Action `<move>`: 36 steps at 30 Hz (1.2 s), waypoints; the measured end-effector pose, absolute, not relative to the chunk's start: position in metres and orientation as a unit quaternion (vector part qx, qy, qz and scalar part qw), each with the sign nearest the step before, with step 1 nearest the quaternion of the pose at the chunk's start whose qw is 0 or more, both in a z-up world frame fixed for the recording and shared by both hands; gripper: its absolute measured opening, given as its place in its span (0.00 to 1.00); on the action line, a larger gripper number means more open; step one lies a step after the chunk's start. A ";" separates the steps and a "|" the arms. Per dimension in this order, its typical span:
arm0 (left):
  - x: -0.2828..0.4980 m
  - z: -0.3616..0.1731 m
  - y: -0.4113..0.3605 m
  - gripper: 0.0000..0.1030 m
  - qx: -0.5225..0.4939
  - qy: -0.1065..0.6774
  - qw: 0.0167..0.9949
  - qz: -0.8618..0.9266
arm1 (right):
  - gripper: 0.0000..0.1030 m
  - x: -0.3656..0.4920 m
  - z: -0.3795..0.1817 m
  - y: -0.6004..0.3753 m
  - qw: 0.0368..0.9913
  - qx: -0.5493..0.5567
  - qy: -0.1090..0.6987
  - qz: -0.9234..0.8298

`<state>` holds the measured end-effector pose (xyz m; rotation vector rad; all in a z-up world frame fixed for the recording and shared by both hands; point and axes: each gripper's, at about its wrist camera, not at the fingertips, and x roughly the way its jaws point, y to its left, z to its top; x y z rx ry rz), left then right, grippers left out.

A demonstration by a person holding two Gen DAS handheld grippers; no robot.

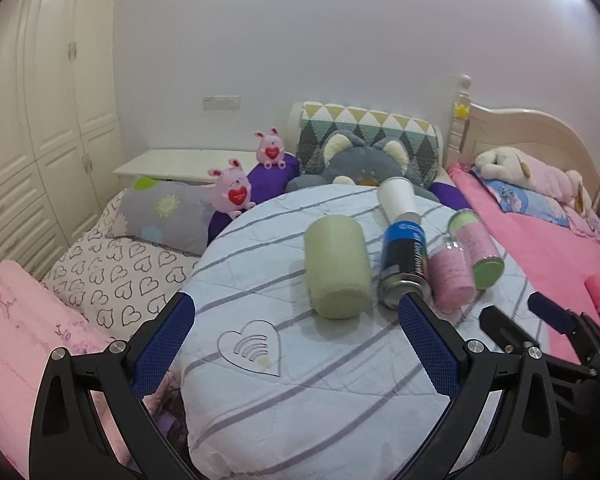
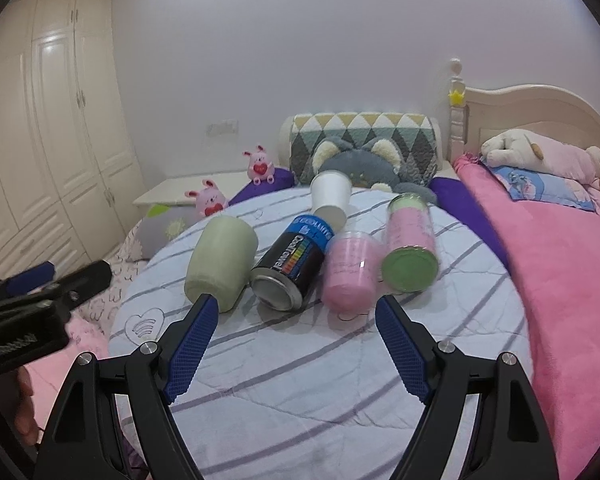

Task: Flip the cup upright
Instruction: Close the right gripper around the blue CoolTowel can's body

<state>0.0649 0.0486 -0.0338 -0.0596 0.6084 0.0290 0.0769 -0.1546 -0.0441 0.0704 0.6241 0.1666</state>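
Observation:
Several cups and cans lie on their sides on a striped round cushion [image 1: 300,392] [image 2: 300,380]. From left: a pale green cup [image 1: 337,268] [image 2: 220,262], a black and blue can [image 1: 402,264] [image 2: 290,268], a pink cup [image 1: 450,276] [image 2: 350,274], a pink cup with a green base [image 1: 478,248] [image 2: 410,248]. A white paper cup [image 1: 398,200] [image 2: 331,198] lies behind the can. My left gripper [image 1: 296,312] is open and empty, just short of the green cup. My right gripper [image 2: 298,312] is open and empty, in front of the can and pink cup.
The cushion rests on a bed with a pink blanket [image 2: 560,280] on the right and a heart-print sheet [image 1: 120,276] on the left. Plush toys [image 1: 352,160] and pillows line the headboard. A white wardrobe [image 1: 40,120] stands at the left.

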 end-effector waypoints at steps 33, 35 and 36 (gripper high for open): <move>0.146 -0.074 0.080 1.00 -0.053 0.345 0.937 -0.014 | 0.80 0.190 -0.104 -0.109 0.921 0.085 0.380 0.009; 0.147 -0.075 0.079 1.00 -0.053 0.346 0.937 -0.015 | 0.80 0.191 -0.107 -0.108 0.919 0.087 0.386 0.007; 0.147 -0.076 0.079 1.00 -0.054 0.346 0.936 -0.016 | 0.80 0.193 -0.110 -0.109 0.916 0.092 0.389 0.008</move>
